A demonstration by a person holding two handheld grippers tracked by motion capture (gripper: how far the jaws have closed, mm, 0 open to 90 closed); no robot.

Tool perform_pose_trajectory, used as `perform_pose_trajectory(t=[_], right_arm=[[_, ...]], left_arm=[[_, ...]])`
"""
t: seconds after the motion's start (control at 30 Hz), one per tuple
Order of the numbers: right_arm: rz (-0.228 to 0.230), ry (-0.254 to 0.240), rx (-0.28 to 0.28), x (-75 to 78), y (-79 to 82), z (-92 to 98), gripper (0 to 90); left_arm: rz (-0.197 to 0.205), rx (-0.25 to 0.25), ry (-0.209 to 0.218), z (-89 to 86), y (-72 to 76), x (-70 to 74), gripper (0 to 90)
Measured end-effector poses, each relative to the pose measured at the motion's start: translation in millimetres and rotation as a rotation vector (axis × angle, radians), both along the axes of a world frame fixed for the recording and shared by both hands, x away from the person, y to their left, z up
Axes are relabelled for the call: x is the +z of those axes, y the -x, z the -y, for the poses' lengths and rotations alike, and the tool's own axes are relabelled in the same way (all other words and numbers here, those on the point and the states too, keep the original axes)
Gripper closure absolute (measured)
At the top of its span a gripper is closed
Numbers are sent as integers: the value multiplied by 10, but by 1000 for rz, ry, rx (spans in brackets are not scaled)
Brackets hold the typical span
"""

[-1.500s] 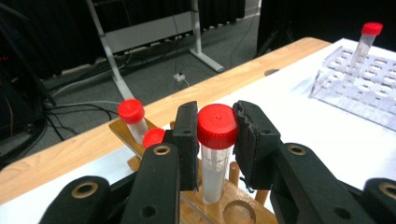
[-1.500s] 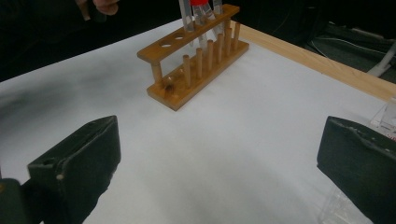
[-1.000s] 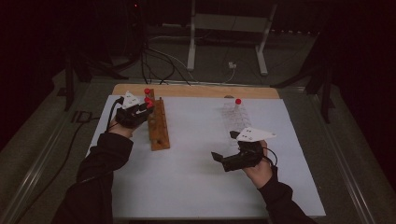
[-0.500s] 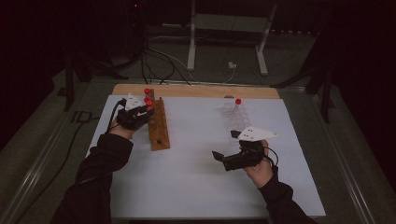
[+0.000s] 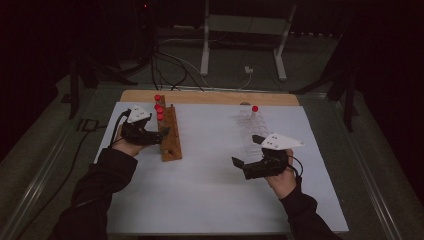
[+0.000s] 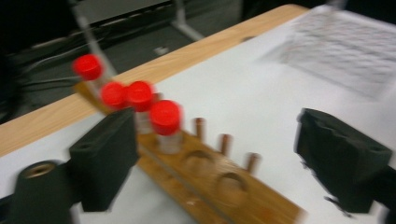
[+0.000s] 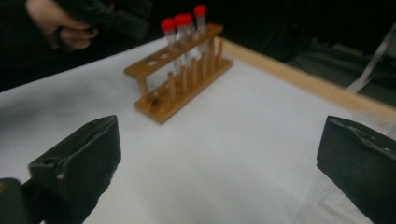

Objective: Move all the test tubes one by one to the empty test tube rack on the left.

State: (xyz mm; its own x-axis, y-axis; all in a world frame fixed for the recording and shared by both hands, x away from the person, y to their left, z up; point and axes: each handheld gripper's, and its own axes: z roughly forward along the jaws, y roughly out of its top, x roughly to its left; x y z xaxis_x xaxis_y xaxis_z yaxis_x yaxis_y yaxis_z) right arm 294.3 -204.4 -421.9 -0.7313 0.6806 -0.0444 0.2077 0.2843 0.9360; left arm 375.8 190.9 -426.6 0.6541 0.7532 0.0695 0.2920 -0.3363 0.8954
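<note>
**Letting go: the fourth tube is seated in the wooden rack**

Opening wide within the last half second, the left gripper (image 6: 215,163) has its jaws spread with nothing pressed between the pads; a second ago they were clamped tight at the same spot. The red-capped tube (image 6: 165,122) it was closed on now stands upright in the wooden rack (image 5: 170,135), nearest of four capped tubes there, with empty holes next to it. The rack sits near the left edge of the white table sheet (image 5: 210,200), toward the far left corner. I judge this placement done, so the hand can back off.

The right gripper (image 5: 247,155) hovers released, jaws apart and empty, near the right edge beside the clear plastic tube tray (image 5: 247,131). One red-capped tube (image 5: 254,111) stands at the tray's far end, likely the next to move.
</note>
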Motion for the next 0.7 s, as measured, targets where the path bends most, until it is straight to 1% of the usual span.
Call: perform_pose_trajectory(t=[0.03, 0.07, 0.1, 0.13, 0.2, 0.23, 0.27, 0.33, 0.4, 0.47, 0.5, 0.6, 0.63, 0.7], right_arm=[[13, -8, 5, 9, -3, 14, 34], [25, -13, 12, 16, -3, 23, 34], [36, -14, 16, 23, -2, 29, 34], [37, -12, 20, 34, -2, 34, 34], [32, -3, 18, 54, -9, 40, 34], [37, -7, 18, 63, -13, 46, 34], [41, -18, 23, 72, -19, 55, 30], [46, -14, 15, 92, -32, 65, 26], [37, -17, 14, 110, -54, 76, 0], [17, -5, 0, 127, -83, 82, 0], [3, -12, 6, 136, -110, 92, 0], [-11, -44, 2, 156, -171, 129, 0], [3, -40, -17, 162, -188, 138, 0], [6, -33, -32, 173, -229, 153, 0]], left_arm=[[-1, -15, 8, 1, 43, 6, 77], [7, -27, 8, 5, 90, 9, 76], [9, -49, 9, 5, 133, 10, 60], [3, -75, 22, 5, 175, 9, 32], [8, -100, 37, 13, 269, 4, 24], [9, -117, 46, 18, 317, -2, 22], [11, -130, 47, 26, 366, -10, 21], [13, -159, 47, 36, 448, -30, 20], [9, -185, 37, 56, 540, -62, 17], [3, -206, 35, 74, 613, -95, 12], [2, -213, 34, 86, 646, -112, 13], [-6, -238, 39, 117, 734, -165, 12], [-7, -245, 37, 126, 758, -181, 12], [-7, -255, 47, 137, 798, -206, 12]])
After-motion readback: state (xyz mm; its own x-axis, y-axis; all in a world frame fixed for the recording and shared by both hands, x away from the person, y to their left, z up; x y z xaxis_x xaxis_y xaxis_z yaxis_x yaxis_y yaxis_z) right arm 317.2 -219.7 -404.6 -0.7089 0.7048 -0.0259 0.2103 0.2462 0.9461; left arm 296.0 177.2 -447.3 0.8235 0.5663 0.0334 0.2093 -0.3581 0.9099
